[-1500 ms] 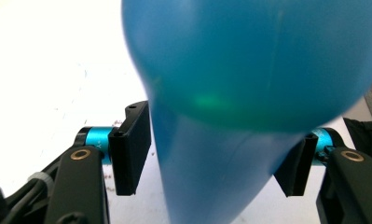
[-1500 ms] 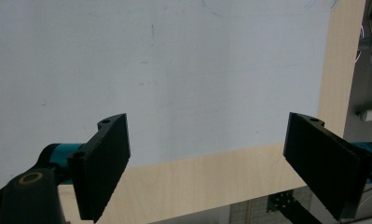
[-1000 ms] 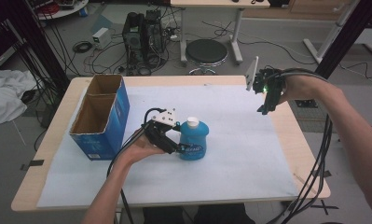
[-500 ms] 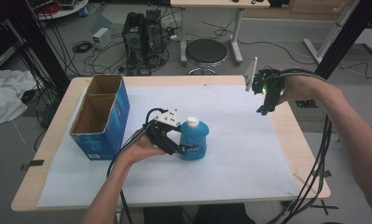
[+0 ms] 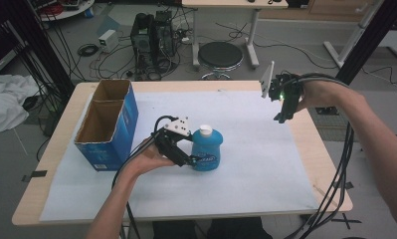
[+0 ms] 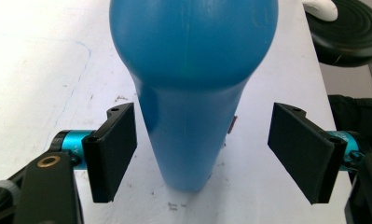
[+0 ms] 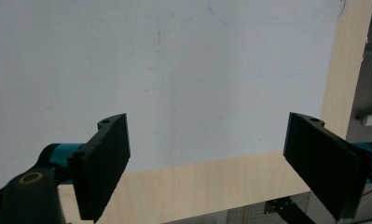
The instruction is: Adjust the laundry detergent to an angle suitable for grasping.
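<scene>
Near the table's middle, on the white sheet (image 5: pixel 246 189), the blue bottle (image 5: pixel 206 149) stands upright between the wide-open jaws of the left gripper (image 6: pixel 200 154), apparently bracketed for a grasp, while the right gripper (image 5: pixel 281 115) hovers empty, jaws spread, above the far right edge.

This is a lab or robotics workroom. A plain wooden table (image 5: pixel 310 149) covered with a white sheet (image 5: pixel 250 164) stands on a grey floor. Behind it a computer tower (image 5: pixel 153 32) sits on the floor among loose black cables (image 5: pixel 94 50), next to a round black stool (image 5: pixel 221 54). Black frame posts (image 5: pixel 370 35) rise at the sides, and another desk (image 5: pixel 226 5) stands farther back.
</scene>
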Demonstrator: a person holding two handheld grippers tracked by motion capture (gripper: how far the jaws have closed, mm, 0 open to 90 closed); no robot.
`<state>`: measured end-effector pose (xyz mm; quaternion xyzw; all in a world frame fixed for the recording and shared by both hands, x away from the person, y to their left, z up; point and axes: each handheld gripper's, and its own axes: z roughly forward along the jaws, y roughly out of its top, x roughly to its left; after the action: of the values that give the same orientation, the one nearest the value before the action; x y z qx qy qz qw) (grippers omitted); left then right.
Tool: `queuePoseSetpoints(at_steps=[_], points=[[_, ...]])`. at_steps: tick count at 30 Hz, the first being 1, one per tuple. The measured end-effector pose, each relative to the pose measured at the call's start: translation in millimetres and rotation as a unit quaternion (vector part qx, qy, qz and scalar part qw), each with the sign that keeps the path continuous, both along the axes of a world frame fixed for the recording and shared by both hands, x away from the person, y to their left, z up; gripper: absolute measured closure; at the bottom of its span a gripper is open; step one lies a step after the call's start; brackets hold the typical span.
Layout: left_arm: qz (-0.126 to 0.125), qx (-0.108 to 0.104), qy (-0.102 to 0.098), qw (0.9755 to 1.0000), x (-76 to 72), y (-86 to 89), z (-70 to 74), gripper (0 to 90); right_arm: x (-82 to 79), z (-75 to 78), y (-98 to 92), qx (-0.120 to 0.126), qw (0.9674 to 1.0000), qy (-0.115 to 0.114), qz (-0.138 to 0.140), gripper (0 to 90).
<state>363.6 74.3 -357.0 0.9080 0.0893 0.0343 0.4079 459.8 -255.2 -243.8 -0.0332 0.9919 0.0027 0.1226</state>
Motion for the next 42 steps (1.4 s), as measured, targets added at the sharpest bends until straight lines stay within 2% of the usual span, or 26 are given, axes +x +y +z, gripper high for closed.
queuePoseSetpoints(at_steps=[1,2,3,4,5,6,7,9,11,12,13,14,15,16,17,18,19,21,22,25,29,33,35,36,37,42], points=[[0.011,-0.011,0.007,0.9999,-2.4,-0.7,-0.5,23.9,-0.1,0.0,0.0,0.000,1.0000,0.000,0.000,13.7],[-0.008,0.024,-0.009,0.9996,-0.3,2.8,2.9,23.9,-0.2,0.1,0.1,0.001,1.0000,0.000,0.000,13.7],[-0.006,0.030,-0.008,0.9995,-1.9,3.5,3.7,23.9,-0.3,0.2,0.1,0.001,1.0000,0.000,-0.001,13.7],[0.004,0.023,-0.004,0.9997,-4.1,2.7,3.2,23.9,-0.3,0.2,0.1,0.002,1.0000,0.000,-0.001,13.7],[-0.003,0.050,-0.011,0.9987,-5.4,4.3,6.0,23.9,-0.3,0.2,0.1,0.002,1.0000,0.000,-0.001,13.7],[-0.001,0.058,-0.012,0.9983,-8.7,4.0,7.1,23.9,-0.4,0.2,0.1,0.001,1.0000,0.000,-0.002,13.7],[0.013,0.057,-0.012,0.9982,-13.8,2.8,7.3,23.9,-0.3,0.2,0.2,0.000,1.0000,0.000,-0.001,13.8],[0.021,0.078,-0.011,0.9966,-21.6,1.8,9.7,23.9,-0.1,0.0,0.3,-0.001,1.0000,0.001,0.001,13.7],[0.042,0.073,0.004,0.9964,-31.0,-1.2,8.4,22.5,0.1,-0.1,0.6,-0.002,1.0000,0.001,0.004,13.7],[-0.011,0.158,-0.028,0.9869,-26.0,3.9,17.7,19.7,-0.1,-0.3,0.8,-0.001,1.0000,0.001,0.003,13.7],[0.007,0.149,-0.022,0.9886,-31.0,2.0,16.6,19.7,-0.7,-0.5,1.2,0.000,1.0000,0.002,0.000,13.7],[-0.016,0.181,-0.028,0.9829,-30.6,3.2,21.1,19.7,-0.8,-0.4,1.4,-0.002,1.0000,0.002,-0.001,13.7],[-0.006,0.177,-0.023,0.9840,-34.3,2.2,21.1,19.6,-0.6,-0.4,1.7,-0.003,1.0000,0.001,0.001,13.7],[-0.011,0.189,-0.022,0.9818,-36.5,1.5,23.1,19.6,-0.3,-1.0,2.2,-0.002,1.0000,0.002,0.002,13.7],[-0.024,0.209,-0.029,0.9772,-37.0,1.5,25.4,19.6,-0.1,-1.2,2.7,-0.005,1.0000,0.001,0.002,13.7],[-0.022,0.214,-0.029,0.9762,-39.6,0.6,25.5,19.6,0.9,-1.5,2.9,-0.006,1.0000,0.001,0.007,13.7],[-0.030,0.228,-0.030,0.9727,-40.3,0.3,27.5,19.7,0.0,-2.1,3.4,-0.005,1.0000,0.003,-0.002,13.7],[-0.037,0.243,-0.031,0.9689,-43.3,-0.2,28.8,19.7,0.4,-2.8,4.3,-0.004,1.0000,0.003,0.000,13.7],[-0.037,0.246,-0.028,0.9681,-43.8,0.0,29.3,19.7,0.2,-2.5,5.1,-0.006,1.0000,0.002,0.002,13.7],[-0.037,0.269,-0.028,0.9622,-44.8,1.0,29.8,19.6,-0.8,-1.6,7.0,-0.005,1.0000,-0.001,0.004,13.7],[-0.047,0.303,-0.031,0.9514,-48.1,3.1,28.4,19.6,-1.7,0.5,10.5,-0.002,1.0000,-0.001,0.009,13.7],[-0.047,0.314,-0.020,0.9481,-49.5,6.8,26.4,19.6,-1.5,1.7,13.2,0.003,1.0000,0.000,0.008,13.7],[-0.046,0.315,-0.019,0.9477,-49.2,8.2,24.6,19.6,-1.3,1.2,14.3,0.003,1.0000,0.001,0.006,13.7],[-0.046,0.317,-0.016,0.9471,-49.7,8.4,23.8,19.7,-7.7,-1.7,16.5,0.023,0.9990,0.010,-0.038,13.7],[-0.047,0.317,-0.017,0.9470,-49.7,8.6,23.5,19.6,-1.4,0.3,15.6,0.000,1.0000,0.001,0.009,13.7],[-0.048,0.317,-0.017,0.9472,-50.3,8.8,21.4,19.6,-2.5,0.2,16.8,0.000,1.0000,-0.002,0.005,13.7]])
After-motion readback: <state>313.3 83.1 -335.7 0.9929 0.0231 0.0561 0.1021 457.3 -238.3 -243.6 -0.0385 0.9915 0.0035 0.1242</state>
